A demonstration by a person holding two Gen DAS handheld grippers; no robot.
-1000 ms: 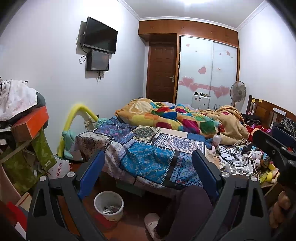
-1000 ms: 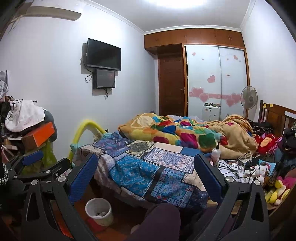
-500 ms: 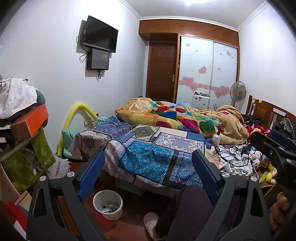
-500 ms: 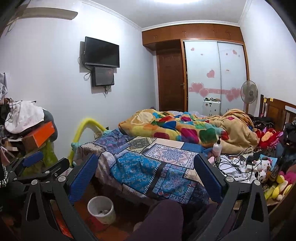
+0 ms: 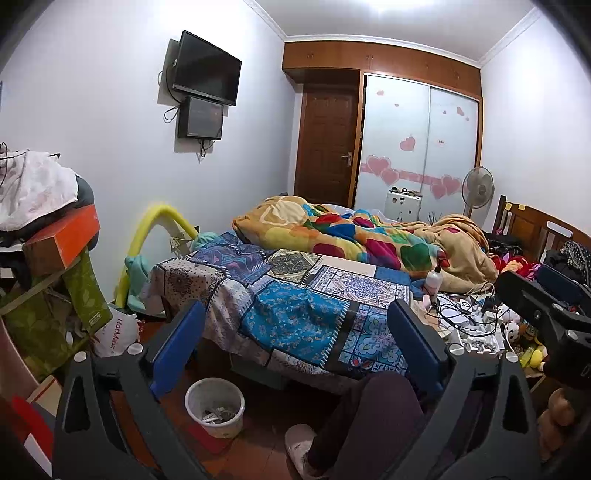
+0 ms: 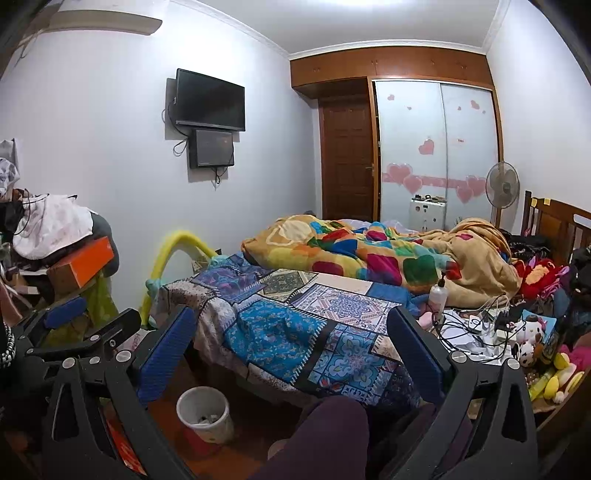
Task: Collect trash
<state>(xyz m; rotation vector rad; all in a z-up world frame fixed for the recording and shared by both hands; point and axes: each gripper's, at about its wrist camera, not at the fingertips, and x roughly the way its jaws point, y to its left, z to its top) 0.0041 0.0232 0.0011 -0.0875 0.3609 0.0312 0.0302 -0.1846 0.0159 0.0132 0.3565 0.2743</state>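
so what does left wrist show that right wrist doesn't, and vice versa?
Only the left wrist view: the person's white slipper on the floor and the white shopping bag by the clutter. Only the right wrist view: the air conditioner high on the wall. Both: the white trash bin with scraps inside, the patchwork bed cover, the wall TV, open empty grippers.

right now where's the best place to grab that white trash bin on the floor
Judging by its pose, take the white trash bin by its rim, coming from above. It stands upright with the mouth open, so one of the fingers can slip inside and one outside the thin wall. The body looks too wide to span.
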